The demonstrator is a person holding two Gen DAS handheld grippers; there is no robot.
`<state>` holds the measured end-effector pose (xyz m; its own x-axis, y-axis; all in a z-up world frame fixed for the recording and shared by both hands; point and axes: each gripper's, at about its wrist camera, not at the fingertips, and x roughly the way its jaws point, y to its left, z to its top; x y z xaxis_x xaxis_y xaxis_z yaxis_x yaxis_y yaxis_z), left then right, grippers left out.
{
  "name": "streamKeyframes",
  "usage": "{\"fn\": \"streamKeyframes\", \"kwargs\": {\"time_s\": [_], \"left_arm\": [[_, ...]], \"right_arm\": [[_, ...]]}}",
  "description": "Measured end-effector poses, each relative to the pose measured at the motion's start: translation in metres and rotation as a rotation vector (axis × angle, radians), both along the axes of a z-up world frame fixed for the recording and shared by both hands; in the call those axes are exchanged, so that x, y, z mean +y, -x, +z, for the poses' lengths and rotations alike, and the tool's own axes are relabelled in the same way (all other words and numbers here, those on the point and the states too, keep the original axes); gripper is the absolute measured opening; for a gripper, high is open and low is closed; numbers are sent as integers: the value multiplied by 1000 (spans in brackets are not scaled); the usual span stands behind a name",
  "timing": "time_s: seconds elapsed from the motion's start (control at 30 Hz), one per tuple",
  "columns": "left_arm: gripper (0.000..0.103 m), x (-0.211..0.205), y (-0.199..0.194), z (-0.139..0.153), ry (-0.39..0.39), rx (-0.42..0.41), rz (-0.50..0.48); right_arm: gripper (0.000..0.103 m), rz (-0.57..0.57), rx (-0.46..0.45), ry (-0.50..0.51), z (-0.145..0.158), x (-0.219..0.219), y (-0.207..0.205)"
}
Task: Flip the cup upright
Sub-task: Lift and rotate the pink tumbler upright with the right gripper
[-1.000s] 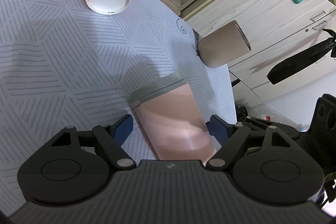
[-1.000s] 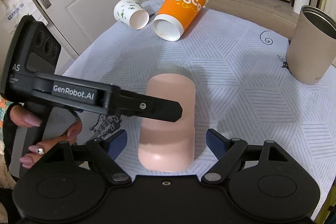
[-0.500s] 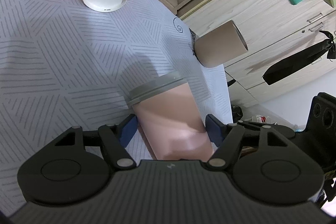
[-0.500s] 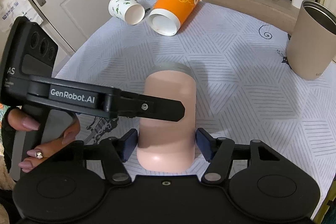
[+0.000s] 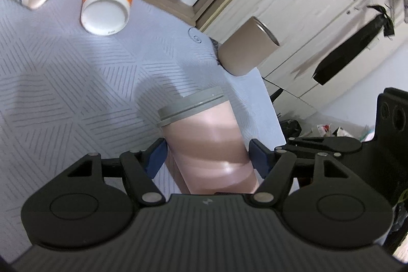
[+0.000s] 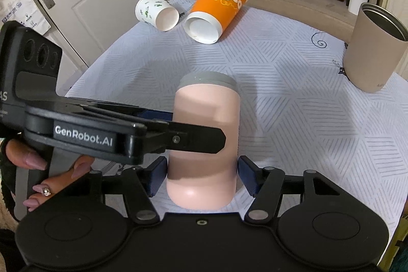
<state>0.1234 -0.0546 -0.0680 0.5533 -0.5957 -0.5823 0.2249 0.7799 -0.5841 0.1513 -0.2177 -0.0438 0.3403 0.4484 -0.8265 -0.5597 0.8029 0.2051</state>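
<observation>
cup axis: I read pink cup (image 6: 204, 142) lying on the desk (image 6: 293, 124), grey mouth toward upper frame, base toward me
right gripper (image 6: 202, 176): fingers clamp its base
left gripper (image 5: 206, 157): fingers pinch mid-body

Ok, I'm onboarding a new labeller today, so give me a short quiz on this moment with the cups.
1. True or false: the pink cup stands upright on the tablecloth.
2. Which cup stands upright? A) orange cup B) tan tumbler C) white floral cup
3. Fill in: the right tool has its blue pads against the pink cup's ____ end.

Key:
1. False; it lies on its side, grey rim pointing away from the right wrist camera.
2. B
3. Closed (bottom) end; the left tool brackets it too.
</observation>
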Motion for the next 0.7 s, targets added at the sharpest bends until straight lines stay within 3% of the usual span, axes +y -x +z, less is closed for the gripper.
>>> {"fn": "streamKeyframes", "kwargs": {"time_s": [0.33,0.7], "left_arm": [[66,-1,30,18,-95,-126,-77],[64,-5,43,38,-178,-216,-122]], "right_arm": [[65,-28,-111,-68,4,-7,33],[64,-23,-179,-62,9,-3,51]]}}
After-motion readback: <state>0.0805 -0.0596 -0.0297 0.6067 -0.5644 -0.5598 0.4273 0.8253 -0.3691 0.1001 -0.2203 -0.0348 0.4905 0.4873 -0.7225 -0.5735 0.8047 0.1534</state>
